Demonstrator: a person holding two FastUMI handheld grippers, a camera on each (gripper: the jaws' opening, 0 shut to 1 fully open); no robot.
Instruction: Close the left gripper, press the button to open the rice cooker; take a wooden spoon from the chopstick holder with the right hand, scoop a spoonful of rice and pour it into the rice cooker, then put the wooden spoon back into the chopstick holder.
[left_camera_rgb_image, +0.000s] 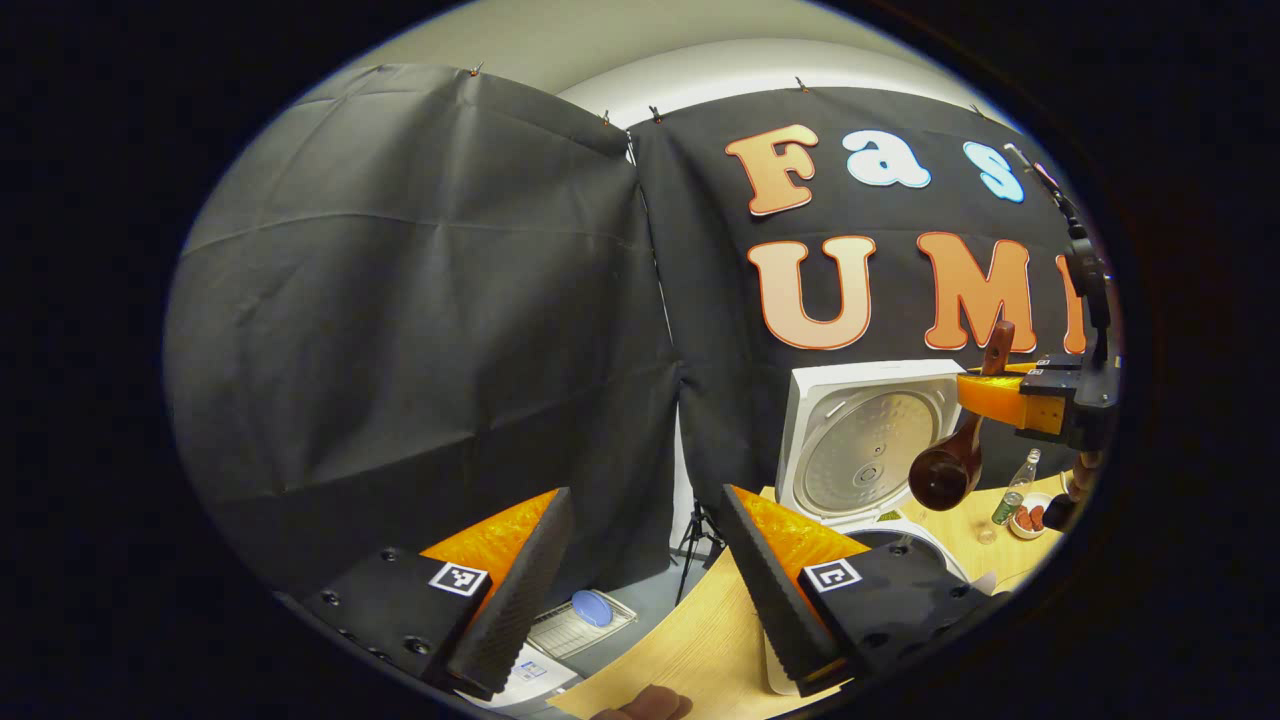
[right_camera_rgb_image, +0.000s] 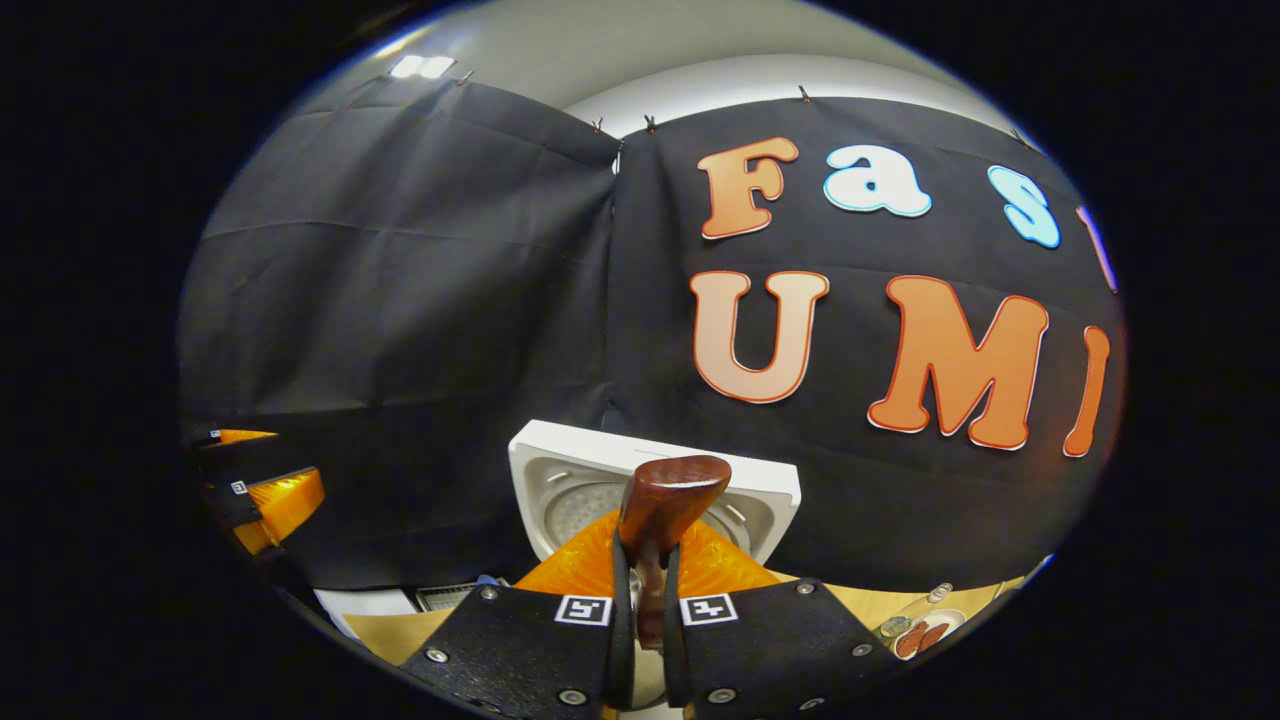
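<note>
- At the bottom of the right gripper view, the wooden spoon (right_camera_rgb_image: 655, 520) is pinched by its handle in the right tool (right_camera_rgb_image: 645, 610).
- Low in the left gripper view, the left tool (left_camera_rgb_image: 640, 590) is spread above the table (left_camera_rgb_image: 690, 640).
- Farther back at right, the spoon's bowl is seen hanging before the raised lid of the open rice cooker (left_camera_rgb_image: 860, 440).

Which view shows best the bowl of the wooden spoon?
The left gripper view: the wooden spoon hangs there with its round bowl downward, before the open rice cooker lid. The right gripper view shows its handle end between the right tongs.
</note>
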